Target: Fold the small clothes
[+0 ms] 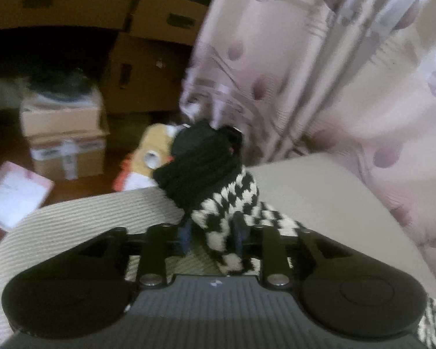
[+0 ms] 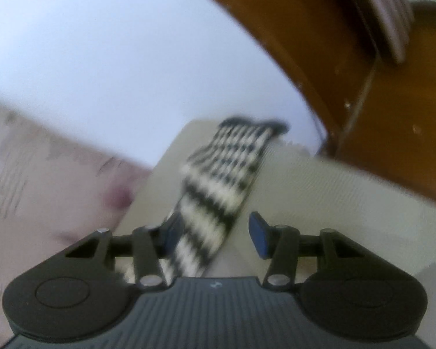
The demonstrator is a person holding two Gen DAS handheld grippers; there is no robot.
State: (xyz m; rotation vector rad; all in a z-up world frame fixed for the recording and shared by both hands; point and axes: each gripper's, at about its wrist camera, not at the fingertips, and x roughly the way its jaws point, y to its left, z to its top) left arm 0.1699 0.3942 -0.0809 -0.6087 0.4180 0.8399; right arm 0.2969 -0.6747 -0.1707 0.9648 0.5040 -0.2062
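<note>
A small knitted garment (image 1: 218,192), black at one end and black-and-white checked along the rest, is bunched and lifted above a beige ribbed surface (image 1: 81,218). My left gripper (image 1: 213,237) is shut on its checked part, and the black end stands up beyond the fingers. In the right wrist view the checked strip (image 2: 218,192) stretches away over the same beige surface (image 2: 319,192). My right gripper (image 2: 215,232) is open, with the strip lying against the left pad (image 2: 171,232) and a gap before the right pad (image 2: 258,238).
Cardboard boxes (image 1: 64,136) and wooden drawers (image 1: 148,67) stand on the floor at the left. A plush toy (image 1: 151,157) lies beyond the surface's edge. A pink patterned curtain (image 1: 319,67) hangs at the right. A wooden frame (image 2: 363,101) and white wall (image 2: 116,43) lie ahead of the right gripper.
</note>
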